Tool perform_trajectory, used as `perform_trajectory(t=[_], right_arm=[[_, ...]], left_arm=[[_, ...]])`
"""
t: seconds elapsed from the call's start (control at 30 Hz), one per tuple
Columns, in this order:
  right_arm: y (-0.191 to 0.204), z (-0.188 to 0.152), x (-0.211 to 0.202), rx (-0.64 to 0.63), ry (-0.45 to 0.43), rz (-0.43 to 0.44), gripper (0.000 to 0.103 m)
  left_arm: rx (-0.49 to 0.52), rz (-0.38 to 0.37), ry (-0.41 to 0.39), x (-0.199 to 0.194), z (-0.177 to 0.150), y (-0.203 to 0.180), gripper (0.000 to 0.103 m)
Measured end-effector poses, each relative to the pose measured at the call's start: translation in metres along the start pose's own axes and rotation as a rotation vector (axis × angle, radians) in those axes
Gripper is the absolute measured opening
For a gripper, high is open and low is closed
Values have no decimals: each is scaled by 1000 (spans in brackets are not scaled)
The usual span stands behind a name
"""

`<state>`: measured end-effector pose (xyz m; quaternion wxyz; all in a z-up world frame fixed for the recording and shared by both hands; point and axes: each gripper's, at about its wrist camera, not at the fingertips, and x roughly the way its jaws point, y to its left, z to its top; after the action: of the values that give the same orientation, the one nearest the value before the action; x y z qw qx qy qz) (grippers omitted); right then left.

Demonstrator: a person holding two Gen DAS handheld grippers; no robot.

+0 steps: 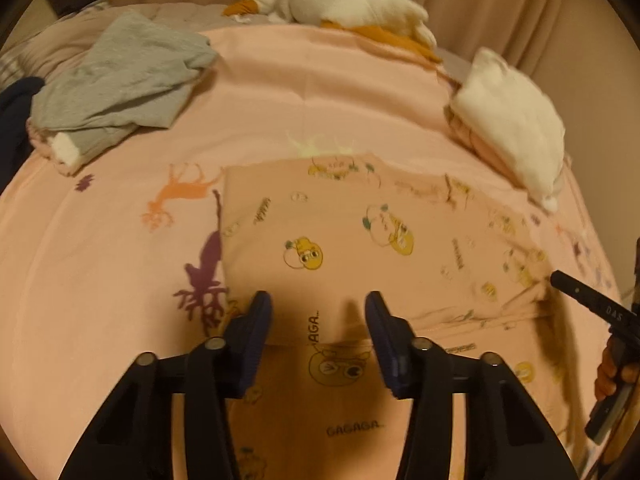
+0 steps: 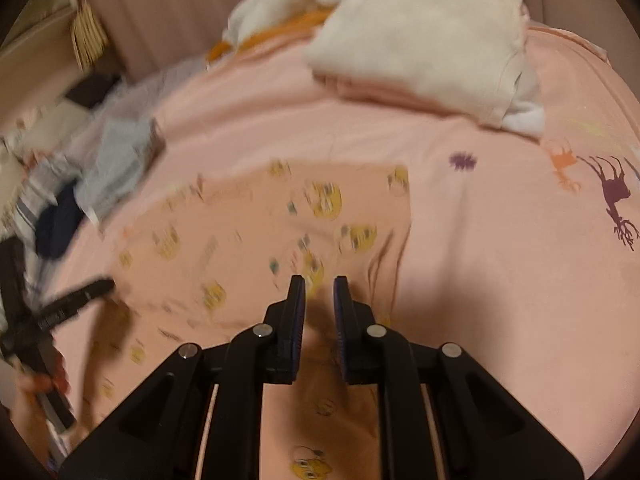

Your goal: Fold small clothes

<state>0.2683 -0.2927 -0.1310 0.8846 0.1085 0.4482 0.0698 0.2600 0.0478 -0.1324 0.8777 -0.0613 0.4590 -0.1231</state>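
A small pink garment printed with yellow cartoon faces lies flat on the pink bedsheet; it also shows in the right wrist view, blurred. My left gripper is open, hovering just above the garment's near part, holding nothing. My right gripper has its fingers a narrow gap apart with nothing between them, over the garment's right side. The right gripper also shows at the far right of the left wrist view. The left gripper shows at the left of the right wrist view.
A folded white and pink stack lies at the right; it also shows in the right wrist view. A grey garment and a dark blue one lie at the left. White and orange clothes lie at the back.
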Motion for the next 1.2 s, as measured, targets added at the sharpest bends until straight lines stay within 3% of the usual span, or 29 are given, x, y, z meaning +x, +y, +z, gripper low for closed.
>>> perform_trajectory(t=[0.1,0.23,0.33,0.4,0.47,0.67,0.87,0.97,1.2], right_arm=[[-4,-9,18,-9,64,-36,11],[-10,-10,11,10,58,-9,15],[-12,-15,-14,28,35,40,29],[-15,-24,-31,45,23,74,50],[-24,-35,-43,76,28,115,53],[-51,-71,-43,201,92,163,54],[-53,-90,-37,279,137,339,49],[-44,-105,-42,256,179,381,43],[-33,-145,-66,239,219,451,42]], left_arm=[[19,29,37,15,-5,1,46],[30,18,40,9,-10,1,46],[-21,-55,27,-17,-16,10,48],[-49,-61,19,-30,-23,19,67],[-94,-60,-4,-46,-37,34,70],[-225,-185,72,-43,-64,64,70],[-305,-369,89,-41,-80,64,69],[-289,-402,107,-47,-95,57,67],[-264,-473,139,-76,-138,49,64]])
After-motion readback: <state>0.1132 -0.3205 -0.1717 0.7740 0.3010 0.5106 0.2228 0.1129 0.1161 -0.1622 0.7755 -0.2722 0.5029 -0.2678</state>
